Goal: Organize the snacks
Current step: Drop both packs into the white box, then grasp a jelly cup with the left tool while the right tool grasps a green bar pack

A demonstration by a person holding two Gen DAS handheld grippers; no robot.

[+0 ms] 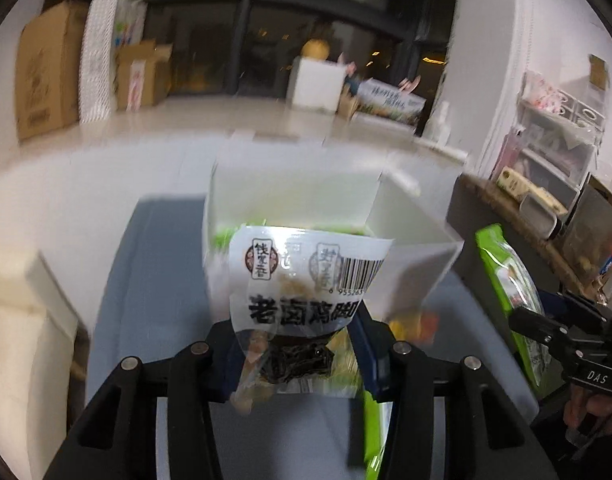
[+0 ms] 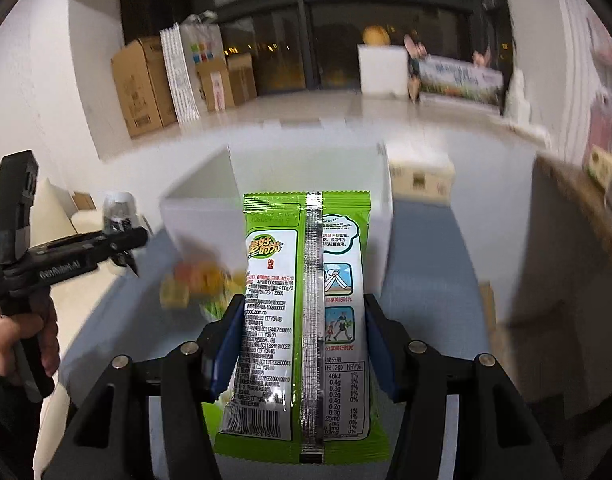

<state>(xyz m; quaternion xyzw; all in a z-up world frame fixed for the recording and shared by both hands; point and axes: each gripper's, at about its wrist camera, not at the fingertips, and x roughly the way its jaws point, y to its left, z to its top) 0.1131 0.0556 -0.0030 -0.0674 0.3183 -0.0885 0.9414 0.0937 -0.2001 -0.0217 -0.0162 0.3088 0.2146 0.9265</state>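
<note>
My left gripper (image 1: 297,344) is shut on a clear-and-white braised snack packet (image 1: 306,280) with black Chinese lettering and a barcode, held just in front of a white open box (image 1: 410,220). My right gripper (image 2: 301,328) is shut on a green-and-white seaweed snack bag (image 2: 301,300), back side facing the camera, held upright in front of the same white box (image 2: 201,208). The green bag also shows in the left wrist view (image 1: 510,280), with the right gripper (image 1: 546,332) at the right edge. The left gripper (image 2: 125,240) shows at the left of the right wrist view.
The box stands on a blue-grey tabletop (image 1: 153,280). Small orange and yellow snack pieces (image 2: 193,280) lie beside the box. A cluttered dark shelf (image 1: 538,208) stands to the right. Cardboard boxes (image 2: 141,84) line the far wall across a pale floor.
</note>
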